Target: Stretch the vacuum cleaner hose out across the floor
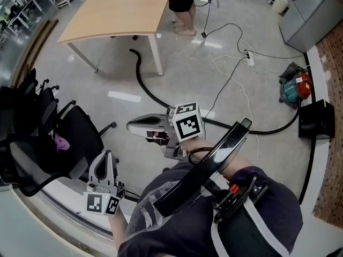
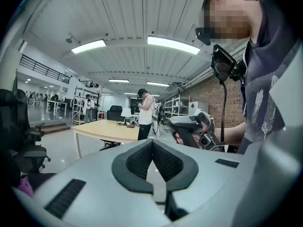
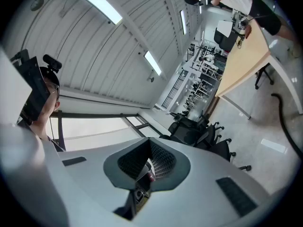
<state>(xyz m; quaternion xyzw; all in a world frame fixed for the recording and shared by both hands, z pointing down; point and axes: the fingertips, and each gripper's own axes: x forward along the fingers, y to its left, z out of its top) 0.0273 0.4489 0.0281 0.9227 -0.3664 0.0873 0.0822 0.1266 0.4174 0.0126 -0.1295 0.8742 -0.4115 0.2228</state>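
Note:
A black vacuum hose (image 1: pixel 143 84) lies on the floor. It runs from under the table, curves behind my right gripper, and goes on along the floor (image 1: pixel 268 130) to a teal and red vacuum cleaner (image 1: pixel 294 88) at the right. My right gripper (image 1: pixel 132 126) hovers above the floor over the hose's middle stretch, pointing left, shut and holding nothing. My left gripper (image 1: pixel 105 156) is lower left, pointing away from me, also shut and holding nothing. In the right gripper view the hose (image 3: pixel 285 124) shows at the right edge, beyond the closed right gripper (image 3: pixel 150 161). The left gripper (image 2: pixel 153 159) faces the room.
A wooden table (image 1: pixel 115 12) stands at the back with a person (image 1: pixel 185 4) beside it. Black office chairs (image 1: pixel 53 138) crowd the left. A white cable and power strip (image 1: pixel 249 58) cross the floor. A black box (image 1: pixel 316 119) sits by the brick wall at the right.

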